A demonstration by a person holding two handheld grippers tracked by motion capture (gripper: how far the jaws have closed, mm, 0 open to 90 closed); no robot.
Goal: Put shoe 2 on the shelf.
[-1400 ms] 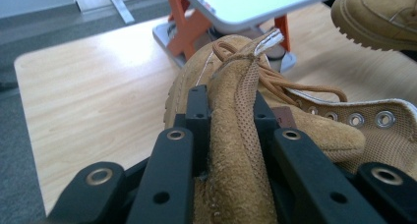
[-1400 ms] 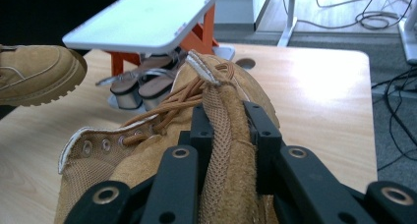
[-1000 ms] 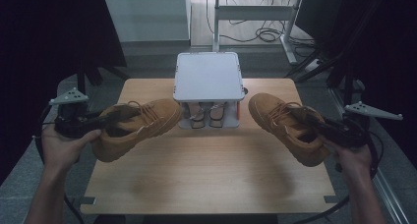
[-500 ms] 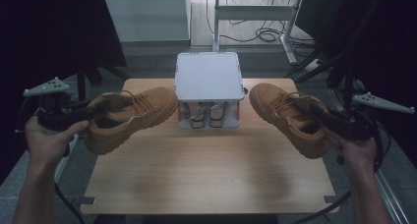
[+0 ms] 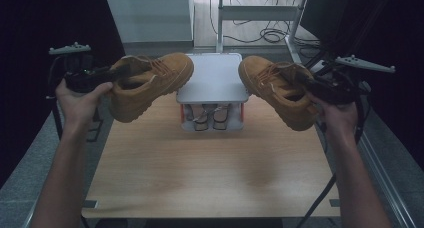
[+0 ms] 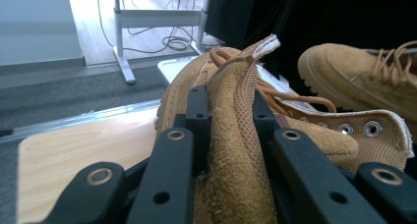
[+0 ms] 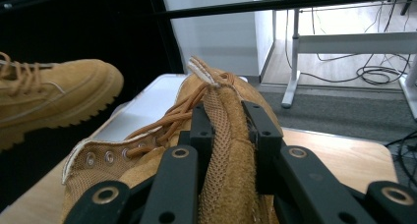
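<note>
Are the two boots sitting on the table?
No, both boots hang above the table, the left boot and right boot each pinched by fingers.

A dim workspace around a pale wooden table

The wooden table [image 5: 210, 163] stands on grey floor [image 6: 74, 94]; beyond it a white metal frame [image 5: 260, 13] rises from lighter flooring strewn with black cables [image 5: 270, 35], beside a pale wall panel [image 5: 150, 15]. Darkness closes both sides.
</note>
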